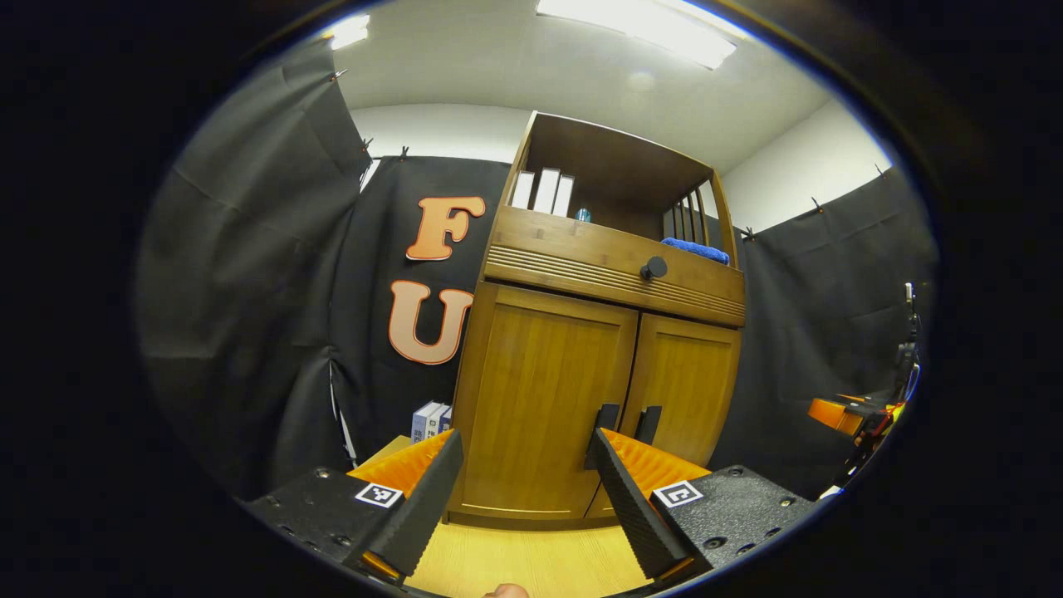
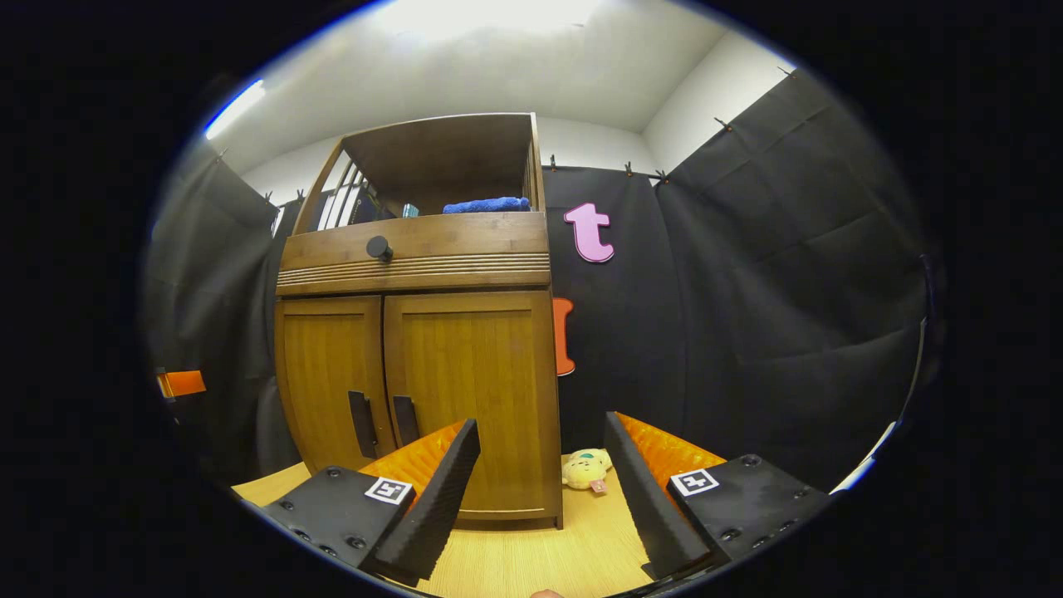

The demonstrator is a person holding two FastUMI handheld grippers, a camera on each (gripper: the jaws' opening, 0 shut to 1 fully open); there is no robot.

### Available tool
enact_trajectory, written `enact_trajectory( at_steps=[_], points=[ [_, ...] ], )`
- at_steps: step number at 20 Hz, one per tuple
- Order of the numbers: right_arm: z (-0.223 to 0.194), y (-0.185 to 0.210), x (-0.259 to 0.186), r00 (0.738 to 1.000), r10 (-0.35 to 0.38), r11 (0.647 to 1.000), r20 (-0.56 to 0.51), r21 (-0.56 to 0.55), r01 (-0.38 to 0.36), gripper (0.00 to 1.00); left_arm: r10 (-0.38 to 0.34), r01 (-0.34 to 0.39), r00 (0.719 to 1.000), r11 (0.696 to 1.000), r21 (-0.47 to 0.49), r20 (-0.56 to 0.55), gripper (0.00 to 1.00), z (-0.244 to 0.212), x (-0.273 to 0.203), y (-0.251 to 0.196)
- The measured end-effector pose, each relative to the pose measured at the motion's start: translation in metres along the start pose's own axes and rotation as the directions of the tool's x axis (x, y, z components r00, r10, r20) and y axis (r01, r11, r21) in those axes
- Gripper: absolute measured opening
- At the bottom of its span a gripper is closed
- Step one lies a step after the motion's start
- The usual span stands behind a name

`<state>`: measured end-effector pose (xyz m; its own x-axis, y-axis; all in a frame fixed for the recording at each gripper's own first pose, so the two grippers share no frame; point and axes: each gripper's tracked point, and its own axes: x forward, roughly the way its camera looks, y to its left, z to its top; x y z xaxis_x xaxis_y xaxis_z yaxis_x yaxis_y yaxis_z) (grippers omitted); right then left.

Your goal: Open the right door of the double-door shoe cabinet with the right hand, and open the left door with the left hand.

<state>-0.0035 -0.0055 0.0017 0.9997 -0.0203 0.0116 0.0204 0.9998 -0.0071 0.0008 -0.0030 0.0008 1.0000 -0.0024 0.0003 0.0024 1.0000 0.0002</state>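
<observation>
1. While both wooden double doors of the brown shoe cabinet (image 1: pixel 581 390) stand closed on the pale wood floor (image 1: pixel 531 565), the left gripper (image 1: pixel 527 490) hovers near the left door (image 1: pixel 536 399), fingers wide apart and holding nothing.
2. Its dark handle (image 1: pixel 604 432) lies beside the right finger.
3. Facing the right door (image 2: pixel 469 390), the right gripper (image 2: pixel 540 490) is likewise spread wide, apart from the cabinet.
4. A yellow plush toy (image 2: pixel 586 469) lies right of the cabinet.

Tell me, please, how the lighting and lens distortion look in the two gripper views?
Left gripper view: ceiling lights glare white, and the cabinet leans and bows. Right gripper view: the ceiling is washed out, the cabinet edges curve, and both doors are evenly lit and sharp.
</observation>
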Motion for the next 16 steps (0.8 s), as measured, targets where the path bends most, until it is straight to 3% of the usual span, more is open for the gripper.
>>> enact_trajectory(
  at_steps=[1,2,3,13,14,16],
  points=[
    [0.000,-0.001,0.000,1.000,-0.003,1.000,0.001,-0.001,0.003,0.89,-0.004,0.004,1.000,1.000,-0.006,0.006,0.97,0.000,-0.001,0.000],
    [0.000,-0.001,0.000,1.000,-0.004,1.000,0.002,-0.002,0.004,0.89,-0.006,0.006,1.000,1.000,-0.011,0.008,0.92,0.000,-0.002,0.000],
    [0.001,0.000,0.001,1.000,-0.005,1.000,0.003,-0.002,0.005,0.89,-0.005,0.005,1.000,1.000,-0.013,0.008,0.97,0.000,-0.003,0.001],
    [-0.005,0.010,0.008,1.000,0.006,1.000,0.000,-0.004,-0.006,0.89,0.013,-0.013,1.000,1.000,-0.003,-0.003,0.94,-0.002,-0.007,0.009],
    [-0.007,0.011,0.011,1.000,0.009,1.000,-0.002,-0.001,-0.009,0.97,0.014,-0.014,1.000,1.000,-0.003,-0.003,0.94,-0.001,-0.008,0.010],
    [-0.010,0.013,0.020,1.000,0.007,1.000,-0.004,-0.002,-0.007,0.97,0.013,-0.013,1.000,1.000,-0.006,-0.008,0.94,-0.003,-0.011,0.011]
  ],
)
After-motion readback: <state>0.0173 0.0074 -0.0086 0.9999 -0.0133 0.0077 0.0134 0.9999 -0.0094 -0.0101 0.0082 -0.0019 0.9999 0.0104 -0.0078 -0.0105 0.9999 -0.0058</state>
